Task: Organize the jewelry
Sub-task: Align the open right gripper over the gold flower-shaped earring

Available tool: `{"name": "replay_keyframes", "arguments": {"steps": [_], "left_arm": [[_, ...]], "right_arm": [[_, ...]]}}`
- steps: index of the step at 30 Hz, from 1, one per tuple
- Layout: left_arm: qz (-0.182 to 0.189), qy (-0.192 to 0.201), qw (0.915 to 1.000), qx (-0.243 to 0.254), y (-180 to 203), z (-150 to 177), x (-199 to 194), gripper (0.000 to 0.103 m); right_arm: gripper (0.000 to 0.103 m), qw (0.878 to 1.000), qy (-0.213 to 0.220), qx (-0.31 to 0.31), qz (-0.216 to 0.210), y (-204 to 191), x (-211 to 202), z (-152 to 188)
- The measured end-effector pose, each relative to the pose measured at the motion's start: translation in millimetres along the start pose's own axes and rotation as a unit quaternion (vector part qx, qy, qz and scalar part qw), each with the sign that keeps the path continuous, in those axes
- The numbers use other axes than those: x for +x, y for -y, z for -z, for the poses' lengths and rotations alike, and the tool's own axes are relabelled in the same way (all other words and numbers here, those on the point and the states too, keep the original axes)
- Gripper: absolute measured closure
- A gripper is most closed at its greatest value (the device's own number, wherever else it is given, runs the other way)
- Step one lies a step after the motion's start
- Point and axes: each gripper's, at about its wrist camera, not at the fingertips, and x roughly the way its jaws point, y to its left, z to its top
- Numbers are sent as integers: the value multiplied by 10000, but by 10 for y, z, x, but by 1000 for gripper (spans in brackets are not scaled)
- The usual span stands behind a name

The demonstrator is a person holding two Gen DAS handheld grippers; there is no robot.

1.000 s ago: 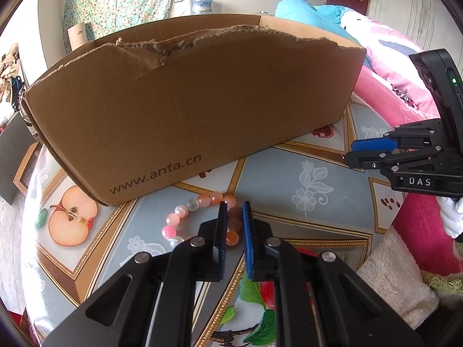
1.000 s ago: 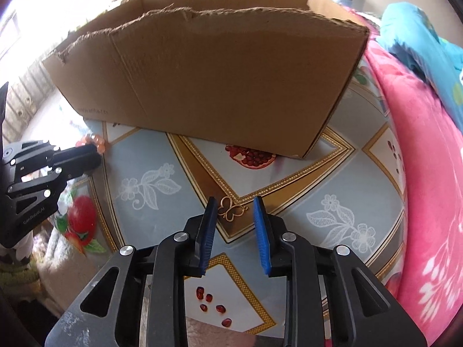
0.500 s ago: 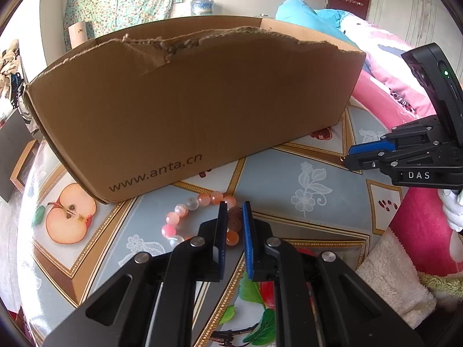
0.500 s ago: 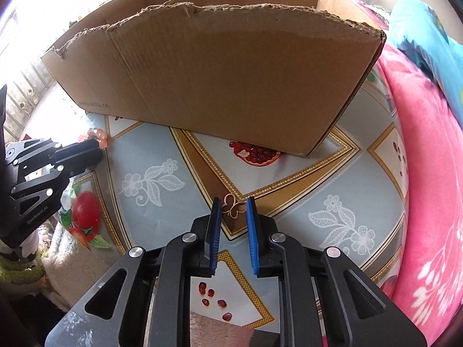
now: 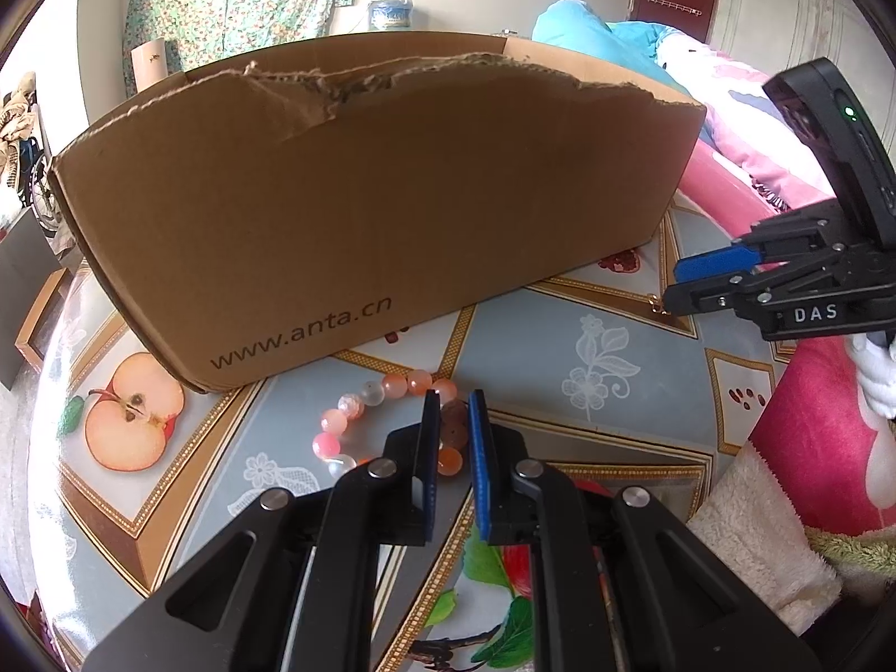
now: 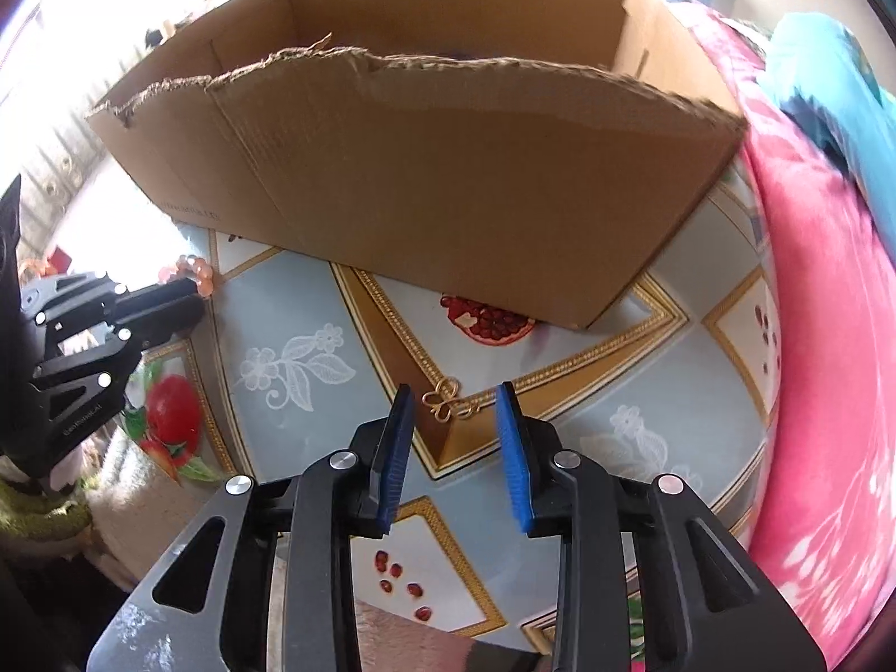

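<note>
A bracelet of pink, orange and white beads (image 5: 358, 409) lies on the fruit-print tablecloth (image 5: 605, 386) in front of a cardboard box (image 5: 364, 213). My left gripper (image 5: 452, 399) is shut on a dark bead on its right side. The same bracelet (image 6: 196, 271) peeks out past the left gripper (image 6: 187, 302) in the right wrist view. A small gold butterfly-shaped piece (image 6: 445, 399) rests on the cloth. My right gripper (image 6: 455, 391) straddles it, its jaws opening and its pads clear of the piece. In the left wrist view the right gripper (image 5: 672, 294) points down at that gold piece (image 5: 656, 302).
The open-topped box (image 6: 448, 185) with a torn front rim fills the back of the table. Pink and teal bedding (image 6: 829, 308) lies along the right. A white fluffy towel (image 5: 745, 549) hangs at the near edge. A white-gloved hand (image 5: 879, 375) holds the right gripper.
The right jaws narrowed around the gold piece half a second ago and have now spread wider; the piece stays on the cloth. The left gripper and bracelet have not moved.
</note>
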Motion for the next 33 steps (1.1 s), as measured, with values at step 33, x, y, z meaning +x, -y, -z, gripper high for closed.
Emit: {"name": "replay_keyframes", "arguments": {"steps": [33], "left_arm": [[131,42,9999,-74,-71,23,-20,93]], "right_arm": [[74,9995,-116,241,178,-16,-133,-262]]}}
